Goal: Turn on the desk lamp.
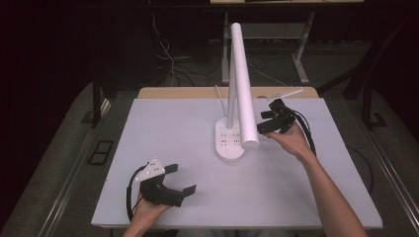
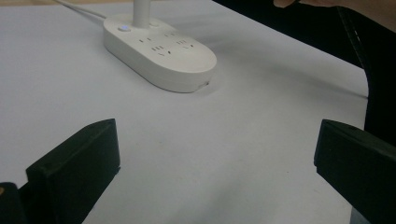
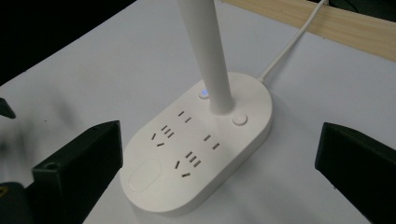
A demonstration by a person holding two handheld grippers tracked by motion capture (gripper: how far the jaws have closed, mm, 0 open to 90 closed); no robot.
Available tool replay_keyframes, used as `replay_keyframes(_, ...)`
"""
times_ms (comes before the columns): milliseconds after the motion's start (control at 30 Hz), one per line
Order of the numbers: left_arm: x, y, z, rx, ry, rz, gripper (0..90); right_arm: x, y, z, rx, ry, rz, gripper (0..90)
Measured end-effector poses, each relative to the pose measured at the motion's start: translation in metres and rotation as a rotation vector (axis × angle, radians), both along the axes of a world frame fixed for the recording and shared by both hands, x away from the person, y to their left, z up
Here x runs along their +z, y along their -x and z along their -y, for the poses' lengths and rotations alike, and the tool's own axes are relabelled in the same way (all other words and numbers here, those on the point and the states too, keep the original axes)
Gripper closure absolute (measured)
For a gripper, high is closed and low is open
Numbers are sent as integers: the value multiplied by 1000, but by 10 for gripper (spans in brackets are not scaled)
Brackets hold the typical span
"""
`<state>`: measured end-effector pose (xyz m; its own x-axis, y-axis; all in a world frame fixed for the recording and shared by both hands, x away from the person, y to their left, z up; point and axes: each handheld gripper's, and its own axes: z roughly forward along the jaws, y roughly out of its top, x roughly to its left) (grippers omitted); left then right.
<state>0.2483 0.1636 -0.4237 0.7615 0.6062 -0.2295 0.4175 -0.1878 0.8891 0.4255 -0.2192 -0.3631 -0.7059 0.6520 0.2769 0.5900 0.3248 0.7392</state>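
Both your grippers have jaws spread wide and hold nothing. Your right gripper (image 1: 273, 120), right of centre in the high view, hovers just beside the white oval plastic lamp base with sockets (image 1: 230, 141); its long axis runs toward you. Your left gripper (image 1: 174, 181), lower left, is well apart.

Black left gripper (image 1: 175, 181) with grey three-cornered plate; black, cabled right gripper (image 1: 267, 116); blocky jaws.

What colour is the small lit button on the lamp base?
Blue, on the lit button beside the stem; the right gripper view shows it best.
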Motion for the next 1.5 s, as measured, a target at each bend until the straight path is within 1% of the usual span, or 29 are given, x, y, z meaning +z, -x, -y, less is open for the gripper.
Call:
replay_keyframes(133, 0, 0, 1, -7, -3, -2, 0, -5, -8, -2, -8, 3, -4, 6)
replay_keyframes(167, 0, 0, 1, -8, -4, -2, 0, -8, -11, -2, -6, -6, -5, 59)
replay_keyframes(233, 0, -1, 1, -10, -3, -2, 0, -10, -14, -3, -17, -14, 2, 61)
replay_keyframes(267, 0, -1, 1, -10, -2, -2, 0, -12, -16, -3, -22, -15, -2, 83)
replay_keyframes(300, 0, -1, 1, -10, -1, -2, 0, -13, -18, -4, -20, -18, -4, 134)
replay_keyframes(333, 0, -1, 1, -8, 1, -3, 0, -15, -19, -4, -21, -18, 2, 149)
replay_keyframes(400, 0, -1, 1, -7, 1, -2, 0, -16, -21, -5, -24, -17, 6, 150)
replay_keyframes(467, 0, -1, 0, -8, 0, -2, 0, -20, -26, -8, -25, -21, -9, 202)
replay_keyframes(567, 0, -1, 1, -9, -1, -3, 0, -23, -28, -10, -25, -22, -10, 223)
replay_keyframes(667, 0, -1, 0, -9, -1, -1, 0, -27, -33, -14, -15, -17, -8, 286)
replay_keyframes(733, 0, -1, 0, -7, 5, -3, 0, -28, -34, -15, -17, -19, -2, 298)
replay_keyframes(767, 0, -1, -1, -7, 5, -2, 0, -31, -36, -16, -15, -21, -9, 326)
replay_keyframes(800, 0, -1, -1, -7, 5, -1, 0, -31, -36, -16, -15, -21, -9, 326)
replay_keyframes(867, 0, -1, -1, -7, 5, 0, 0, -33, -37, -18, -12, -24, -9, 381)
replay_keyframes(900, 0, -1, -1, -7, 5, 0, 0, -35, -38, -19, -18, -31, -8, 429)
replay_keyframes(933, 0, -1, -1, -7, 6, -1, 0, -35, -38, -19, -18, -31, -8, 429)
replay_keyframes(967, 0, -1, -1, -7, 5, 0, 0, -38, -39, -20, -21, -36, -12, 467)
replay_keyframes(1033, 0, -1, -1, -8, 5, -1, 0, -40, -41, -21, -20, -36, -9, 506)
replay_keyframes(1067, 0, -1, -1, -8, 5, -1, 0, -40, -41, -21, -20, -36, -9, 506)
replay_keyframes(1200, 0, -2, -1, -7, 3, -1, 0, -45, -43, -22, -26, -35, -26, 595)
replay_keyframes(1233, 0, -2, -1, -7, 2, -1, 0, -45, -43, -22, -26, -35, -26, 595)
replay_keyframes(1267, 0, -1, -1, -7, 3, -2, 0, -47, -44, -23, -29, -41, -31, 628)
replay_keyframes(1300, 0, -1, -1, -6, 4, -2, 0, -47, -44, -23, -29, -41, -31, 628)
replay_keyframes(1333, 0, -1, -1, -7, 5, -1, 0, -49, -45, -24, -23, -47, -34, 663)
replay_keyframes(1400, 0, -1, -1, -7, 5, -3, 0, -52, -46, -25, -20, -51, -31, 707)
replay_keyframes(1433, 0, -1, -1, -6, 5, -3, 0, -52, -46, -25, -20, -51, -31, 707)
replay_keyframes(1467, 0, -1, -1, -7, 4, -1, 0, -55, -47, -27, -17, -54, -32, 748)
replay_keyframes(1500, 0, -1, -1, -8, 2, -1, 0, -55, -47, -28, -16, -54, -34, 762)
